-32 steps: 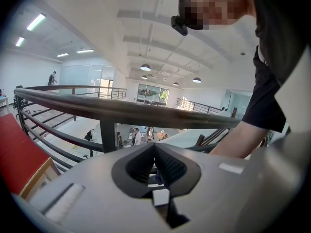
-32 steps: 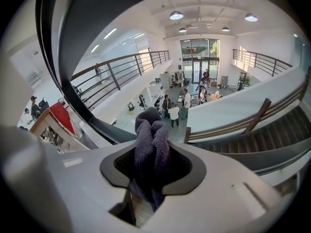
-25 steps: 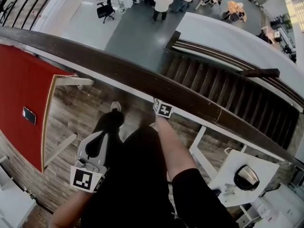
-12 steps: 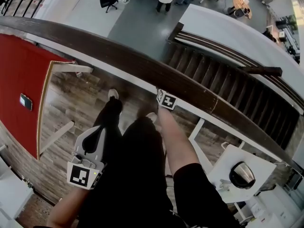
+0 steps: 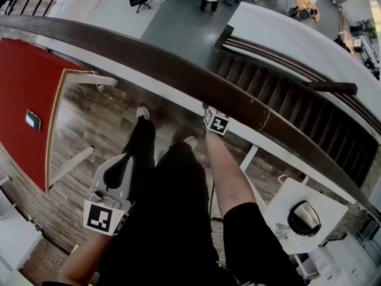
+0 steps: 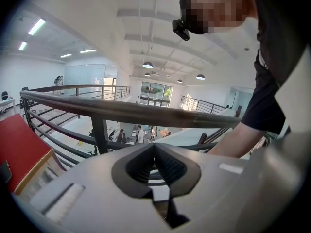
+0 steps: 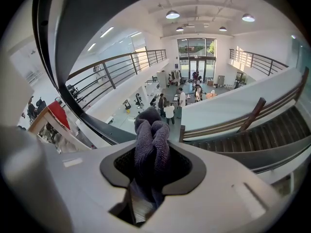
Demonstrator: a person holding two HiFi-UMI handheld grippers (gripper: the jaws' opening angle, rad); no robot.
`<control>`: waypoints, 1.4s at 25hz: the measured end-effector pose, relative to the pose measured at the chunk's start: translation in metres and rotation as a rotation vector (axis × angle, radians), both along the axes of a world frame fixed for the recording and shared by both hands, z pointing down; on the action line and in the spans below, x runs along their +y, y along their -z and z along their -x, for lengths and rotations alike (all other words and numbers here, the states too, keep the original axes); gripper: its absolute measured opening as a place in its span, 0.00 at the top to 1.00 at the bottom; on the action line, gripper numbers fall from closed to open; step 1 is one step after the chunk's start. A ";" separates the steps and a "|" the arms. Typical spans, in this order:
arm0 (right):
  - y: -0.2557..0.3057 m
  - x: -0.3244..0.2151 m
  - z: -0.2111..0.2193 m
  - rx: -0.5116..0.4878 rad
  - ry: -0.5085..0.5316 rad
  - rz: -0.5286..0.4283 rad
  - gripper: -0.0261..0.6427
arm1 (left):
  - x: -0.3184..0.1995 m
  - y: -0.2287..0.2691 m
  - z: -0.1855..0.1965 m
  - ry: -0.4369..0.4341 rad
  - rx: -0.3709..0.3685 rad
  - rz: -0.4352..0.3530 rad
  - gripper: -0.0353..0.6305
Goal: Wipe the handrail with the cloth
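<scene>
Purple-grey cloth (image 7: 151,142) clamped in right gripper (image 7: 153,123) jaws: best pressed firmly along handrail (image 5: 178,79) just ahead; left gripper (image 6: 155,147) jaws together, empty.

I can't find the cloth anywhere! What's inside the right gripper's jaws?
A bunched grey-purple cloth sits clamped in the right gripper, poking out past the jaws. Its lower end disappears down between them, so how much more cloth there is cannot be seen.
</scene>
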State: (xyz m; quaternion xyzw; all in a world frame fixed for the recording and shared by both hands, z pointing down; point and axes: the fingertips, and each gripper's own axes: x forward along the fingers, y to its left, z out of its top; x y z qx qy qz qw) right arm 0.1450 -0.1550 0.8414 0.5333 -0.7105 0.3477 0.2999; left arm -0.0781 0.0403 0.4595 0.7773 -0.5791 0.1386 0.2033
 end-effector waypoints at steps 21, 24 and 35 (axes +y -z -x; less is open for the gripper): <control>-0.009 0.008 -0.075 0.003 -0.070 0.075 0.78 | -0.010 0.015 -0.011 -0.046 -0.090 -0.056 0.95; -0.010 0.009 -0.080 0.015 -0.049 0.076 0.78 | -0.010 0.019 -0.019 -0.079 -0.114 -0.070 0.95; 0.004 0.040 -0.081 -0.087 -0.053 0.035 0.78 | -0.021 0.019 -0.032 -0.064 -0.068 -0.090 0.95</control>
